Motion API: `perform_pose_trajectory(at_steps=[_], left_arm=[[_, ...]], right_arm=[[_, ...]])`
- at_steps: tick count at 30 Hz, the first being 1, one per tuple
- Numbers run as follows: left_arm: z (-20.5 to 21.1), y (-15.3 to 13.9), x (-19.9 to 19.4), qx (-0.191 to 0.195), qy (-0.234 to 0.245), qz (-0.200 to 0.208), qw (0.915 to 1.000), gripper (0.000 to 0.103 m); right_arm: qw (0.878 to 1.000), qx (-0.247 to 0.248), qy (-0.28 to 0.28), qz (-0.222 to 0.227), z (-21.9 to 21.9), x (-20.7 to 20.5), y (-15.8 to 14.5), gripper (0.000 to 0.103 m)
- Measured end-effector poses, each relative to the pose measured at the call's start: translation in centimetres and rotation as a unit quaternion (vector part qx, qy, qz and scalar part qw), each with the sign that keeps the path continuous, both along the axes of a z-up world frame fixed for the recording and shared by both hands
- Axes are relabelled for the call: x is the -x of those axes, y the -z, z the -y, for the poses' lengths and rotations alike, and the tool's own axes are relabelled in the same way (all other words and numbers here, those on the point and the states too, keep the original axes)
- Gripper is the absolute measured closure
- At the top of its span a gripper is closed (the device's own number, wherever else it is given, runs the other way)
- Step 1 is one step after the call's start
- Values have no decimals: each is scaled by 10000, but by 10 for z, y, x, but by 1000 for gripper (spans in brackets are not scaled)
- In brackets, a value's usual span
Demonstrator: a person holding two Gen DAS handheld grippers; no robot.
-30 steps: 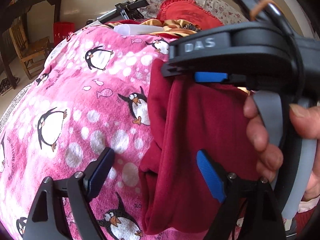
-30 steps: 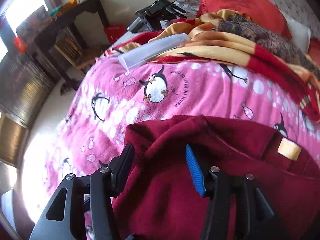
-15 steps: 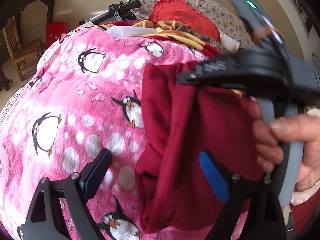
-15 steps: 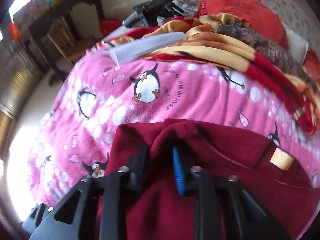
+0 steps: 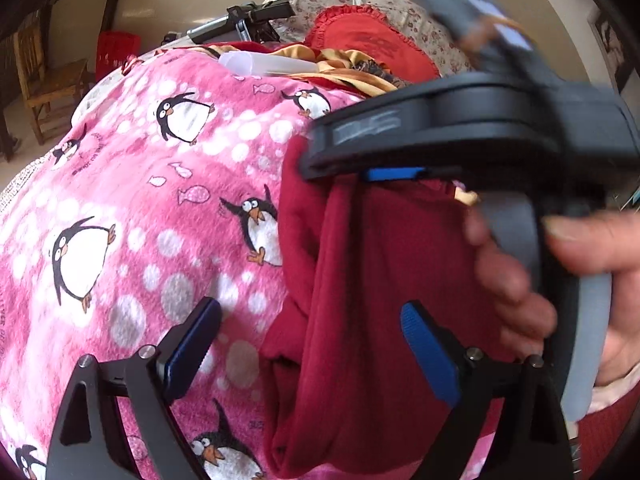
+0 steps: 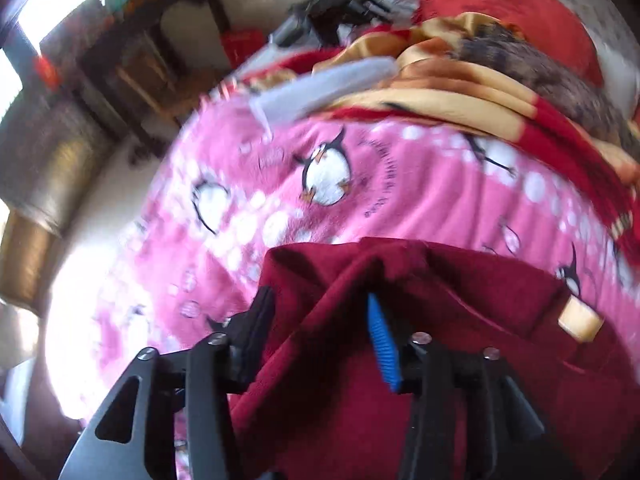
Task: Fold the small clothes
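Note:
A dark red garment (image 5: pixel 360 288) lies on a pink penguin blanket (image 5: pixel 140 208). My left gripper (image 5: pixel 308 352) is open, its fingers spread on either side of the garment's near edge, holding nothing. My right gripper (image 6: pixel 320 328) has a raised fold of the red garment (image 6: pixel 460 320) between its fingers, and the fold hangs from its jaws. In the left wrist view the right gripper (image 5: pixel 392 174) shows from the side, clamped on the garment's far edge, with a hand on its handle. A tan label (image 6: pixel 580 320) sits on the garment at the right.
A clear plastic tube (image 5: pixel 268 65) lies at the blanket's far edge beside a yellow and red blanket (image 6: pixel 460 80). A red frilled cushion (image 5: pixel 372 44) and floral pillows lie behind. A black tripod (image 5: pixel 248 20) stands at the back. A wooden chair (image 5: pixel 48 84) stands on the floor at left.
My right gripper closed from open onto the fold of the red garment and has lifted it a little. My left gripper stayed open in about the same place.

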State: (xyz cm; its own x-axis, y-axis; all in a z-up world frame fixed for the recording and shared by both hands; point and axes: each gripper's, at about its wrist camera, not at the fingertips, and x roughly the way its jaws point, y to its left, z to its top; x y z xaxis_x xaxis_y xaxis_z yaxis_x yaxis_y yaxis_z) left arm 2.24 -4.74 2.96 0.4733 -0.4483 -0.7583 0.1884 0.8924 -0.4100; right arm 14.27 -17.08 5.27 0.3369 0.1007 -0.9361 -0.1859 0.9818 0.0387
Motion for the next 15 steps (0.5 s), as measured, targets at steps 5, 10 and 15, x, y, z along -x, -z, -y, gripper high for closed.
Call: perform_pose_trajectory(at_steps=[5,10,15], left_arm=[[11,1,1,-141,80,164,9997,3],[11,-4,-6,362,155,124,9991,57],[22,-12,-6,206,375,206,9989,74]], right_arm=[[9934,1026,-499,78,-30,1,14,65],[9992,175,-188,306,18,13,-5,103],[9978,-578,-6,339,61,32,-15,103]])
